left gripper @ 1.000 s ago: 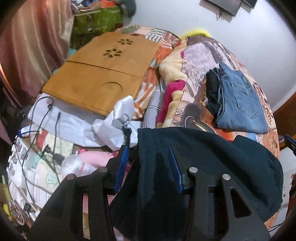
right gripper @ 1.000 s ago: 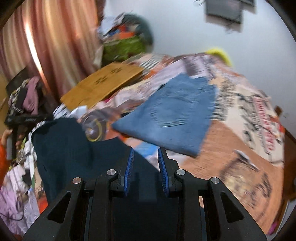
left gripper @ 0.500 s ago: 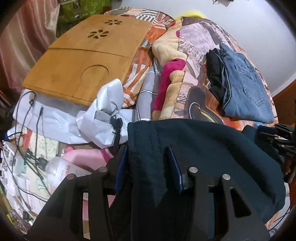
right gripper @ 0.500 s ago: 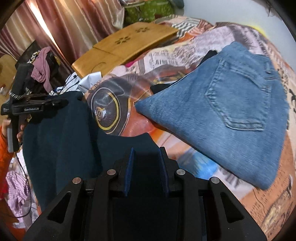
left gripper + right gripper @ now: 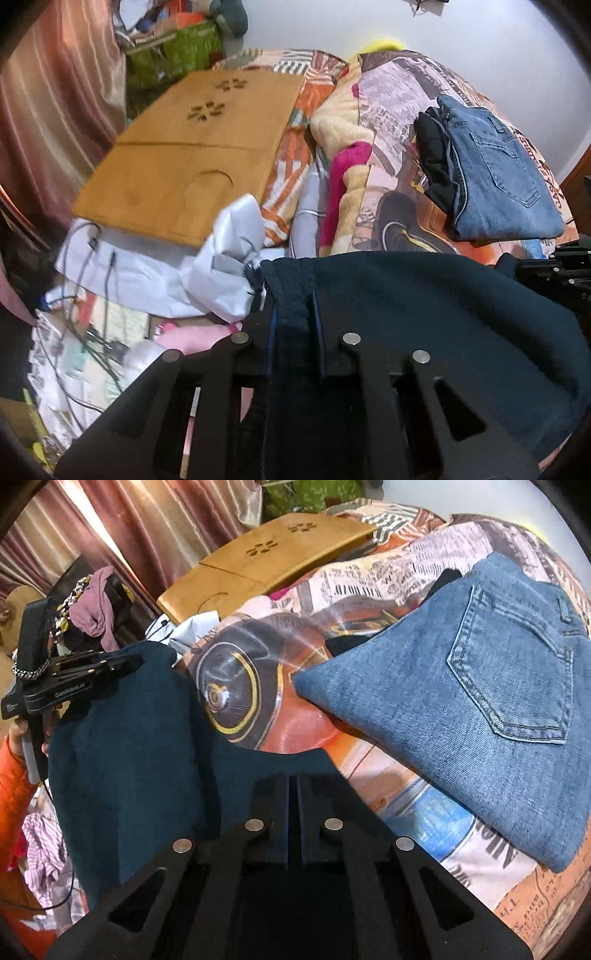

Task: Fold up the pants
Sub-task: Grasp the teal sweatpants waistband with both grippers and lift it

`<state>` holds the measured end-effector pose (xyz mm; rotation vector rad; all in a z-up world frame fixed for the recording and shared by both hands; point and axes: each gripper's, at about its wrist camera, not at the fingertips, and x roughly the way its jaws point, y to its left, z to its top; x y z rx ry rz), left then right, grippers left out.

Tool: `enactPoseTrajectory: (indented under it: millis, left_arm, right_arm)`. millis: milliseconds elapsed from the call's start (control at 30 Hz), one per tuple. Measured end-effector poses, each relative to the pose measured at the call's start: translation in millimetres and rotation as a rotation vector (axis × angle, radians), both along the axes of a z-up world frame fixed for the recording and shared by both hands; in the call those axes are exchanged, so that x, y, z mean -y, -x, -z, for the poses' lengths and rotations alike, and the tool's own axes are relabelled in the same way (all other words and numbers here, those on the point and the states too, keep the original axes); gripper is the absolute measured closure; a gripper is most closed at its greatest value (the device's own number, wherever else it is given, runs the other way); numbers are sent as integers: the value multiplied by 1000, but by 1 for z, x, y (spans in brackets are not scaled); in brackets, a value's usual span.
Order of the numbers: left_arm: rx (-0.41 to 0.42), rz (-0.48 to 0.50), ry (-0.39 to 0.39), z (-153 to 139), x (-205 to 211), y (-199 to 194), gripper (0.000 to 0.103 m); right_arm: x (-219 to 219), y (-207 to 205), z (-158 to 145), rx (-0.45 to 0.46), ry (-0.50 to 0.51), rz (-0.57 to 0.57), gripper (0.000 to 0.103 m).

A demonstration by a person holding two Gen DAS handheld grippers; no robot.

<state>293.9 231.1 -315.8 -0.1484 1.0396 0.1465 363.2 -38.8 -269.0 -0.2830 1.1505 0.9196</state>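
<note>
Dark teal pants (image 5: 424, 314) hang stretched between my two grippers at the near edge of the bed. The jaws of my left gripper (image 5: 291, 295) are closing, and their pads press on the thick hem at one top corner. That gripper also shows at the left of the right wrist view (image 5: 125, 662), held by a hand in an orange sleeve. My right gripper (image 5: 293, 779) is shut on the other corner of the pants (image 5: 129, 757), with thin fabric pinched between its pads. Its black body shows at the right edge of the left wrist view (image 5: 546, 269).
Folded blue jeans (image 5: 498, 701) lie on the printed blanket (image 5: 258, 701) beyond the pants, over a black garment (image 5: 432, 158). A wooden lap table (image 5: 192, 147) lies at the far left of the bed. Crumpled white cloth (image 5: 229, 251), cables and clutter sit beside the bed on the left.
Both grippers have closed on the dark pants. The right gripper came down and nearer to the bed, so the jeans loom larger. The pants' top edge is now pulled flatter between them.
</note>
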Motion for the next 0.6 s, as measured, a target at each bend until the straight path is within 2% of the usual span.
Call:
enactPoseTrajectory:
  millis: [133,167,233,267,300,367,500,600]
  left_arm:
    - [22,9,-2,-11,-3,8,87]
    - [18,12,7,-12,-4,10,87]
    - [18,8,15,-13,-5,12,87]
    - [17,6,23,-12,-6,13,87]
    - [15,2,30,-11,-6,13,87]
    - [14,1,36,-9,-6,15,87]
    - [21,5,24,-7,-2,22,87]
    - [28,-7,35,-5,-3,26,87]
  right_arm:
    - [-2,7,-17,63,-25,-9,99]
    - [-3,6,-19,69,-12,0,97]
    - [-7,-1,-19,49,15,7,80]
    - [-8,-5,-18,47,20,13,63]
    - [-9,-8,-16,56,30,22,56]
    - [-12,-14,-8,62,67,29,56]
    - [-17,-20,19,-31,115,-13,58]
    - [-24,-10,23,-2,135,-69,73]
